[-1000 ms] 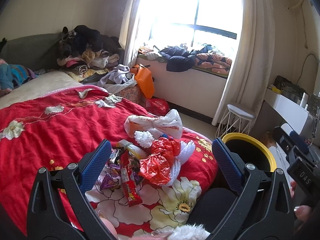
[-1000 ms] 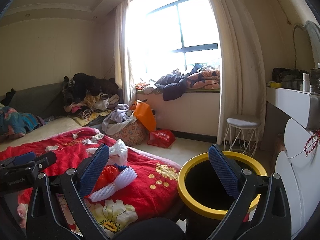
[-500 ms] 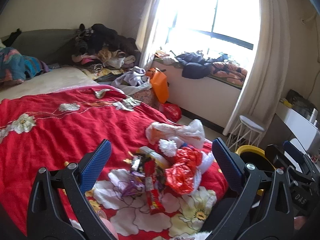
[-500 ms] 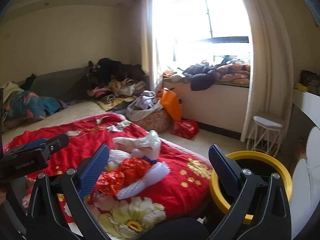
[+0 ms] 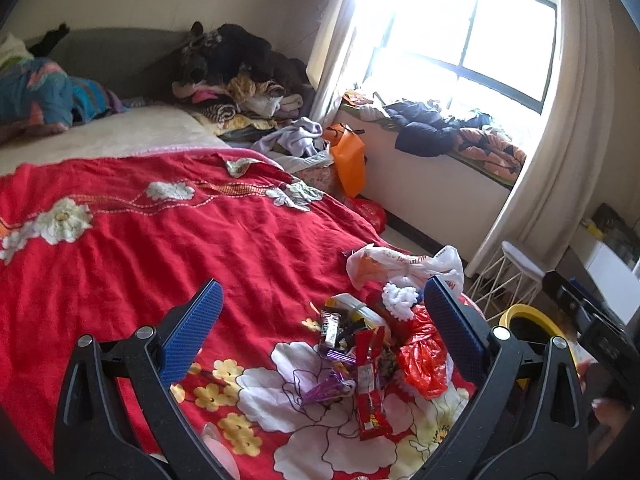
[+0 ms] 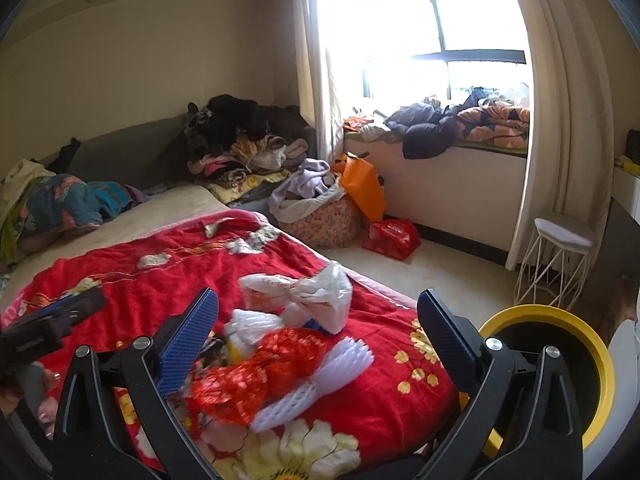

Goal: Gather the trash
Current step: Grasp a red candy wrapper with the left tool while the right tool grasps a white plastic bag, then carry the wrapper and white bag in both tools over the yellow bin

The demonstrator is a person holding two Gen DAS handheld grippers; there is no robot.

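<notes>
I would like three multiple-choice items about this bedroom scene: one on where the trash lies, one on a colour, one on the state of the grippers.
1. Where does the trash pile lie?
A. on the window sill
B. on the red bedspread
C. on the stool

2. What colour is the rim of the bin?
A. yellow
B. green
C. white

3. How do the left gripper and right gripper stand?
A. both shut on wrappers
B. one open, one shut
C. both open, holding nothing

Answers:
1 B, the wrappers and bags rest on the flowered red cover.
2 A, a yellow ring tops the dark bin beside the bed.
3 C, the blue pads stand wide apart and grip nothing.
</notes>
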